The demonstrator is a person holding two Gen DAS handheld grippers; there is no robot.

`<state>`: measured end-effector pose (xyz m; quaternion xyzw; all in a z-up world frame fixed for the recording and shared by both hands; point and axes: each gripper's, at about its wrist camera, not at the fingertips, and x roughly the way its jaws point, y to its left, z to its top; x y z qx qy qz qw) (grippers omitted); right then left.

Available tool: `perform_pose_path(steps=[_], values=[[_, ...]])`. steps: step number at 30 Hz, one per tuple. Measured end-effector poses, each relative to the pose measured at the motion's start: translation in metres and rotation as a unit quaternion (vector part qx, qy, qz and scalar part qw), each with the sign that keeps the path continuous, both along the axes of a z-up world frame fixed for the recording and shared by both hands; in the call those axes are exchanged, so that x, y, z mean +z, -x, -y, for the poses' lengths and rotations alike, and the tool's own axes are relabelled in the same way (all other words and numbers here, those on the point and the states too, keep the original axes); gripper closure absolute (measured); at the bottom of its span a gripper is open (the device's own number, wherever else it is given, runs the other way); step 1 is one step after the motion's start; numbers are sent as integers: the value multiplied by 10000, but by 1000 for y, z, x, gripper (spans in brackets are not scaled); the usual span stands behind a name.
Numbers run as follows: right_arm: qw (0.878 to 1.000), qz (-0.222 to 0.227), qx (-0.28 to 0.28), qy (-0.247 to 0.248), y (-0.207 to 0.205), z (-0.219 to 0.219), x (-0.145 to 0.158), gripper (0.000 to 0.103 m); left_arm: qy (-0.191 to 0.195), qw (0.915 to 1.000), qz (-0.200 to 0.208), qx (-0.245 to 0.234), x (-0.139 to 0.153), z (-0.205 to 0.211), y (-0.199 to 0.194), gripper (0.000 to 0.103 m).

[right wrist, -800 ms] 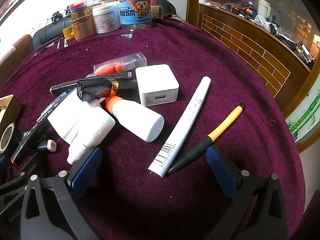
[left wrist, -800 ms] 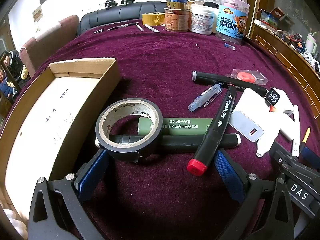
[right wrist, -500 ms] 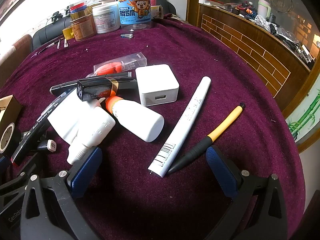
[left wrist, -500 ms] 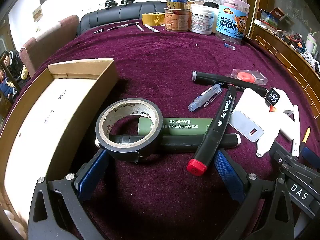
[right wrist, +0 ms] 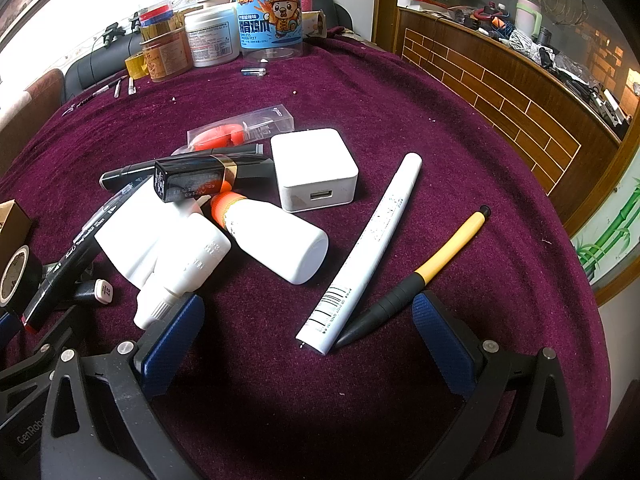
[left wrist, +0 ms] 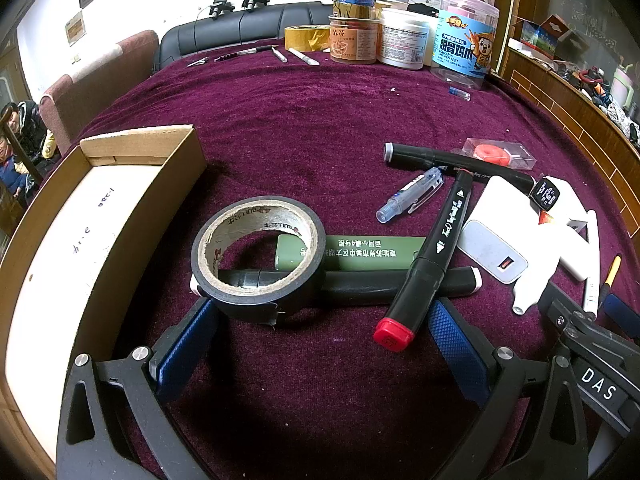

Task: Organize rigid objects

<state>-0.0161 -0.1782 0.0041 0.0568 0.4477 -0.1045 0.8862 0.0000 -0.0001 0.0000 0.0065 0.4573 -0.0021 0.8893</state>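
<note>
A cardboard box was seen holding nothing. Three black markers and one tape roll were counted. Both the left gripper and the right gripper were held wide apart, unloaded.

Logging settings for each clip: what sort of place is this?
Probably a lived-in home room: a table under a purple cloth, a black sofa behind it, food jars at its far edge, and a cluttered wooden counter.

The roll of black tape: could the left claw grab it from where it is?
Probably yes. The left claw is open, and the roll of black tape lies just ahead, nothing between. It rests on a black marker, which might shift.
</note>
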Motion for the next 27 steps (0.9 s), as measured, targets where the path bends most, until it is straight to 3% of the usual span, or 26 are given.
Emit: perform_pose_path(steps=[16,22,27], values=[[10000,5,1,-5,0,0,0,0,-6,10000,-5,12,0,0,0,1],[10000,5,5,-3,0,0,0,0,-25,9989,-347,-304,2,-1,6,1],[9987,-37,505,-41,-3,4,-1,0,11,9993,-288,-252,0,-5,22,1]])
